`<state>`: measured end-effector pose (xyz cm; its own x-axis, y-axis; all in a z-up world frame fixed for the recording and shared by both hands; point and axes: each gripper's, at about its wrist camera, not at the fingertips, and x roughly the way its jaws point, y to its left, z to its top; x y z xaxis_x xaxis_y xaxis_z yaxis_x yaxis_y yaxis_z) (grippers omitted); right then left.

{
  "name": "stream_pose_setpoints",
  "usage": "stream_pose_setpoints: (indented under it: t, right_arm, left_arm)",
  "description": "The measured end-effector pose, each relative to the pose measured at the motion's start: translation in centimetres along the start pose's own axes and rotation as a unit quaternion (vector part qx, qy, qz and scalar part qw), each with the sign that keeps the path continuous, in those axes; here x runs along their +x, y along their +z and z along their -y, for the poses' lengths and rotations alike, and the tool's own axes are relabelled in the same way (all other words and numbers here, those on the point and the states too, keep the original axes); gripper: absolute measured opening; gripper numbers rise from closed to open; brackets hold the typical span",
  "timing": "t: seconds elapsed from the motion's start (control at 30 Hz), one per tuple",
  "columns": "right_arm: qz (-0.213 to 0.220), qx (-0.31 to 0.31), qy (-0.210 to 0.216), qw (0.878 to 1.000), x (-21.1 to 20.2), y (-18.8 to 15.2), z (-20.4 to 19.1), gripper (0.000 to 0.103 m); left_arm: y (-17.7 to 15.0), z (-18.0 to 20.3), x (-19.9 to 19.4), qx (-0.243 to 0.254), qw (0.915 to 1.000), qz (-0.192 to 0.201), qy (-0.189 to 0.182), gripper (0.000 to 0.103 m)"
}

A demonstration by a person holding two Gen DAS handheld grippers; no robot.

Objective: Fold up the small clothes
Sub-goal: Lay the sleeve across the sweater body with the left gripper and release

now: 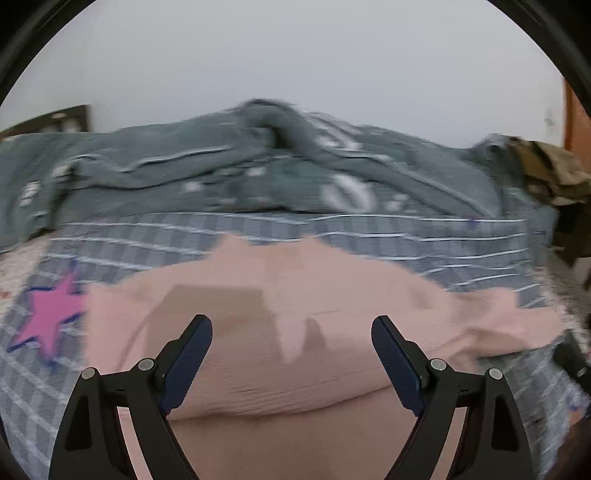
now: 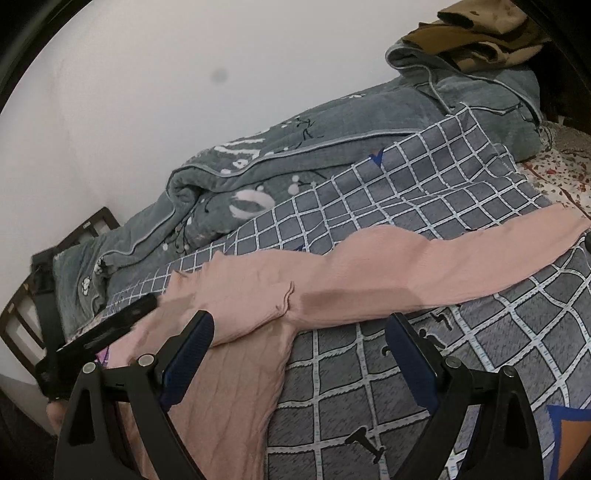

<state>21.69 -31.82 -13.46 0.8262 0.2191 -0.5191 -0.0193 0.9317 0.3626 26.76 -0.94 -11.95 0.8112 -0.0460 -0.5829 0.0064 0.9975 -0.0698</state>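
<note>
**Pink knit lies loose between open grippers**

Pink garment (image 2: 236, 295) sprawls on the checked bedcover (image 2: 369, 369), one sleeve trailing far right. Nearest, the left gripper (image 1: 291, 332) hangs over it with jaws apart and empty; the right gripper (image 2: 301, 332) is likewise spread. Stretchy fabric may bunch or drag if pinched unevenly. Beyond lies a grey quilt (image 2: 258, 155).

The garment (image 2: 258, 291) lay spread on the checked sheet (image 2: 369, 387), one sleeve (image 2: 461, 258) running off to the right. The bunched quilt (image 2: 258, 173) sat behind it along the far wall (image 2: 184, 74), with crumpled clothes (image 2: 476, 33) on top at its far right end.
</note>
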Motion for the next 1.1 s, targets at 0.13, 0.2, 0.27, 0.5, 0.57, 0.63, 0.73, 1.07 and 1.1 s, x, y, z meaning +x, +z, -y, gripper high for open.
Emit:
stream_pose_setpoints:
  t: [0.13, 0.2, 0.27, 0.5, 0.57, 0.63, 0.73, 1.07, 1.1]
  right_arm:
    - [-0.009, -0.035, -0.011, 0.999, 0.5, -0.6, -1.7, 0.093]
    - [-0.009, -0.056, -0.016, 0.998, 0.7, -1.0, -2.6, 0.093]
    - [-0.009, -0.072, -0.020, 0.997, 0.9, -1.4, -3.4, 0.093]
    - [-0.030, -0.103, -0.046, 0.993, 2.4, -2.5, -5.0, 0.085]
    - [-0.029, -0.102, -0.053, 0.993, 2.6, -2.7, -5.0, 0.085]
    - [-0.030, -0.094, -0.058, 0.993, 2.8, -2.7, -4.8, 0.085]
    - [-0.052, -0.089, -0.059, 0.993, 3.3, -2.9, -4.8, 0.081]
    - [-0.050, -0.133, -0.071, 0.987, 2.6, -3.1, -5.4, 0.078]
    - [-0.058, -0.132, -0.070, 0.987, 2.8, -3.1, -5.3, 0.078]
  left_arm:
    - [-1.3, -5.8, -0.5, -0.019, 0.9976, -0.012, 0.065, 0.088]
    - [-2.0, -8.8, -0.6, -0.043, 0.9950, -0.020, 0.089, 0.088]
    - [-2.6, -11.7, -0.4, -0.084, 0.9922, -0.027, 0.089, 0.086]
    - [-4.6, -16.0, 2.0, -0.178, 0.9830, -0.043, 0.009, 0.068]
    - [-4.5, -15.6, 2.1, -0.169, 0.9848, -0.041, -0.013, 0.058]
    - [-4.2, -15.3, 2.7, -0.164, 0.9852, -0.042, -0.028, 0.043]
    - [-4.0, -15.3, 3.4, -0.168, 0.9842, -0.046, -0.029, 0.015]
    - [-4.8, -17.7, 3.3, -0.234, 0.9706, -0.025, -0.050, 0.020]
    - [-4.9, -17.6, 3.3, -0.233, 0.9710, -0.026, -0.048, 0.022]
